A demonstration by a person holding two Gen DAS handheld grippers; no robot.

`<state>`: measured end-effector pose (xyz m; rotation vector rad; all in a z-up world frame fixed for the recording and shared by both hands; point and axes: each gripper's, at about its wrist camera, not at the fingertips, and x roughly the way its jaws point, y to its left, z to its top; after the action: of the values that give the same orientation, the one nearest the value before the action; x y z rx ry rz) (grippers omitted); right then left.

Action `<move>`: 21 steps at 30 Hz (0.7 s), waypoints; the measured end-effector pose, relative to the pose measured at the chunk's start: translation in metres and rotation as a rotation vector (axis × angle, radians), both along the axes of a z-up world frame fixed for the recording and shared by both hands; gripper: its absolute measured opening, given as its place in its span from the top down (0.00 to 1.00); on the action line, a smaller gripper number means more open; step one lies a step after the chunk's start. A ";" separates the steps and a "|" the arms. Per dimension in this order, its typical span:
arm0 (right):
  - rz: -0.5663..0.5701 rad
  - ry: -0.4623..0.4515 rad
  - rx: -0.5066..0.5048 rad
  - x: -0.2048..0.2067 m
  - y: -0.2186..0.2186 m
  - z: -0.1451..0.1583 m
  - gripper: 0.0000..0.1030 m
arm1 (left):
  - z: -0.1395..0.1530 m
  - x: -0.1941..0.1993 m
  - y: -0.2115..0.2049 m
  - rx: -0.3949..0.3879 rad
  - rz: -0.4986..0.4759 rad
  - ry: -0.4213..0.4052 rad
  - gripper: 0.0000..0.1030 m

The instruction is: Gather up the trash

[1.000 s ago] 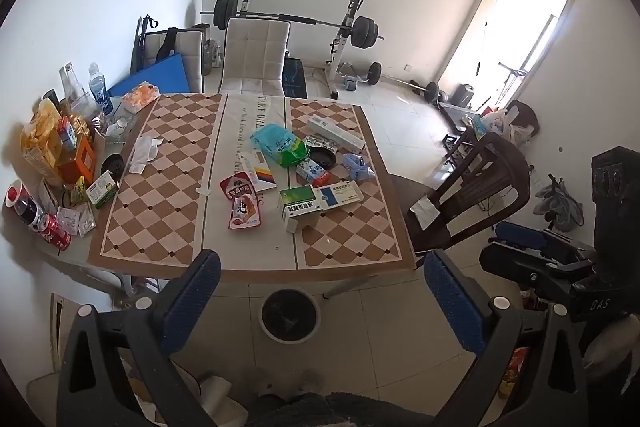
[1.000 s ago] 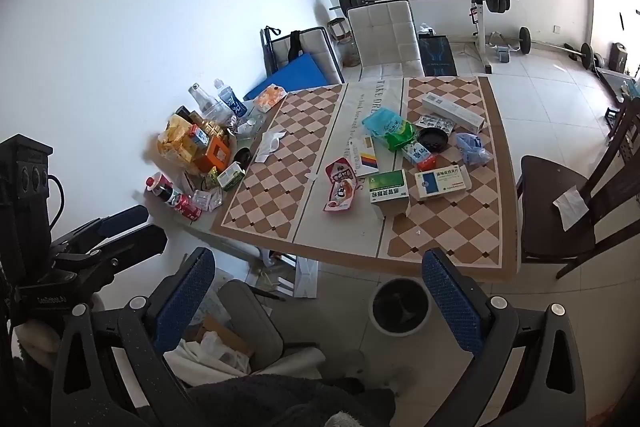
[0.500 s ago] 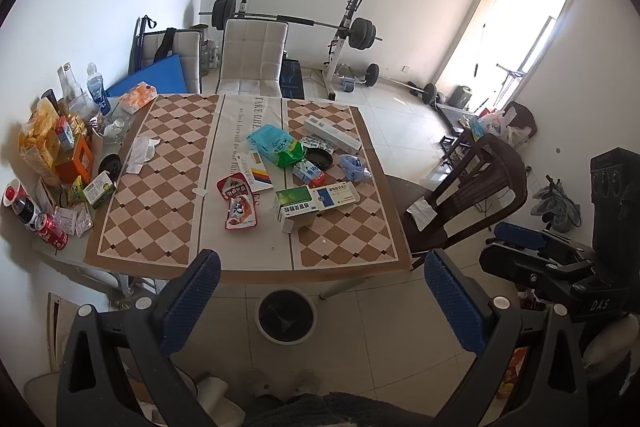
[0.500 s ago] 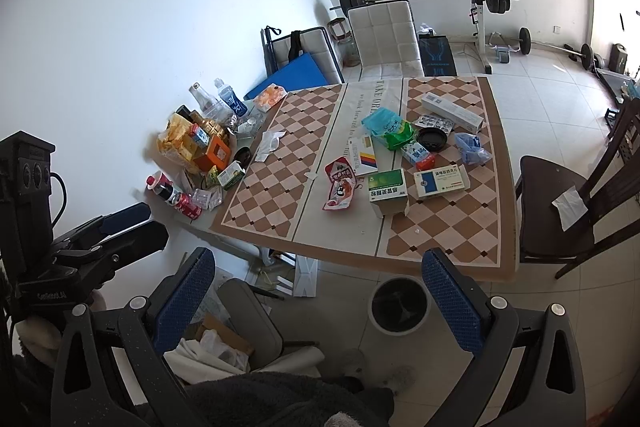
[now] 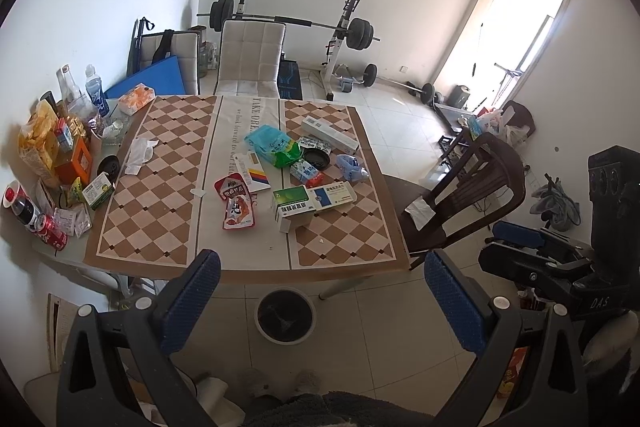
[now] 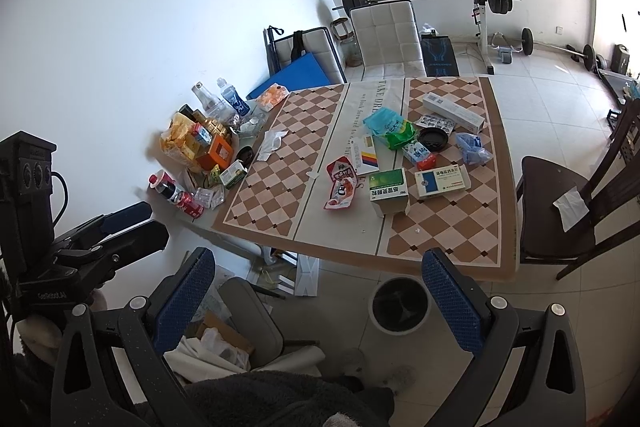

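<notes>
Trash lies on the checkered table [image 5: 152, 227]: a red snack wrapper [image 5: 236, 201], a green medicine box [image 5: 292, 207], a blue-and-white box [image 5: 334, 195], a teal and green bag [image 5: 274, 147], a crumpled tissue [image 5: 138, 153] and a blue plastic bag [image 5: 350, 167]. A bin with a black liner [image 5: 285, 315] stands on the floor at the table's near edge; it also shows in the right wrist view [image 6: 400, 305]. My left gripper [image 5: 322, 303] and right gripper [image 6: 316, 303] are open and empty, held back from the table above the floor.
Snacks, bottles and cans [image 5: 48, 163] crowd the table's left edge. A dark wooden chair [image 5: 464, 195] stands at the right, a white padded chair [image 5: 250, 61] at the far end. A barbell rack [image 5: 340, 43] is behind. Boxes and paper [image 6: 224, 339] lie on the floor.
Both grippers have drawn back a little from the table; the view has shifted slightly. Nothing on the table has moved.
</notes>
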<state>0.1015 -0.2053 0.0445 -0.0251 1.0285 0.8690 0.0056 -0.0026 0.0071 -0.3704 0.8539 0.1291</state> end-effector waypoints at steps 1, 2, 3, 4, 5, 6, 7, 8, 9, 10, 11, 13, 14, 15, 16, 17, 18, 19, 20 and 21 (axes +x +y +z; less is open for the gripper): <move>0.000 0.000 0.001 0.000 0.001 0.000 0.00 | 0.000 0.001 -0.001 0.000 -0.001 0.000 0.00; 0.000 0.000 0.001 0.000 0.000 0.001 0.00 | 0.001 0.002 -0.001 0.001 -0.002 0.000 0.00; 0.001 -0.001 0.001 0.000 -0.001 0.001 0.00 | 0.000 -0.001 0.001 0.000 0.003 -0.001 0.00; 0.001 -0.001 0.001 0.000 -0.001 0.001 0.00 | 0.000 -0.001 0.001 -0.001 0.003 -0.001 0.00; 0.001 -0.001 0.001 0.000 -0.001 0.001 0.00 | 0.000 -0.001 0.000 -0.001 0.002 -0.001 0.00; 0.002 0.000 0.003 0.000 -0.002 0.002 0.00 | 0.001 0.000 -0.001 -0.001 0.002 -0.001 0.00; 0.003 0.000 0.003 0.000 -0.002 0.002 0.00 | 0.001 0.000 -0.001 0.000 0.001 -0.001 0.00; 0.003 0.000 0.004 0.000 -0.003 0.002 0.00 | 0.000 -0.001 0.000 0.000 0.004 -0.001 0.00; 0.004 0.000 0.005 -0.002 -0.003 0.002 0.00 | 0.000 -0.001 0.000 -0.001 0.004 -0.001 0.00; 0.003 0.000 0.005 -0.002 -0.002 0.002 0.00 | 0.001 0.000 -0.001 -0.001 0.003 -0.002 0.00; 0.003 -0.001 0.004 -0.002 -0.002 0.002 0.00 | 0.001 0.000 -0.001 0.000 0.003 -0.001 0.00; 0.005 -0.001 0.006 -0.002 -0.003 0.002 0.00 | -0.001 -0.002 0.000 -0.001 0.004 -0.003 0.00; 0.005 -0.001 0.006 -0.002 -0.003 0.002 0.00 | 0.000 -0.001 -0.001 -0.001 0.003 -0.002 0.00; 0.004 0.000 0.006 -0.002 -0.005 0.002 0.00 | 0.000 -0.001 -0.001 0.000 0.003 0.000 0.00; 0.004 -0.001 0.005 -0.002 -0.004 0.002 0.00 | 0.000 0.000 -0.002 0.000 0.003 0.000 0.00; 0.004 -0.001 0.004 -0.002 -0.004 0.002 0.00 | 0.000 0.001 -0.003 -0.001 0.003 0.001 0.00; 0.004 0.000 0.006 -0.002 -0.005 0.002 0.00 | 0.001 0.002 -0.003 -0.001 0.002 0.001 0.00; 0.005 0.001 0.005 -0.002 -0.004 0.002 0.00 | 0.001 0.002 -0.004 -0.001 0.003 0.001 0.00; 0.004 0.000 0.005 -0.002 -0.005 0.002 0.00 | 0.002 0.003 -0.004 -0.001 0.003 0.001 0.00; 0.003 0.000 0.006 -0.002 -0.005 0.002 0.00 | 0.002 0.004 -0.005 -0.002 0.003 0.001 0.00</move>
<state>0.0998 -0.2108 0.0462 -0.0215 1.0261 0.8754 0.0099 -0.0071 0.0092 -0.3731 0.8541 0.1309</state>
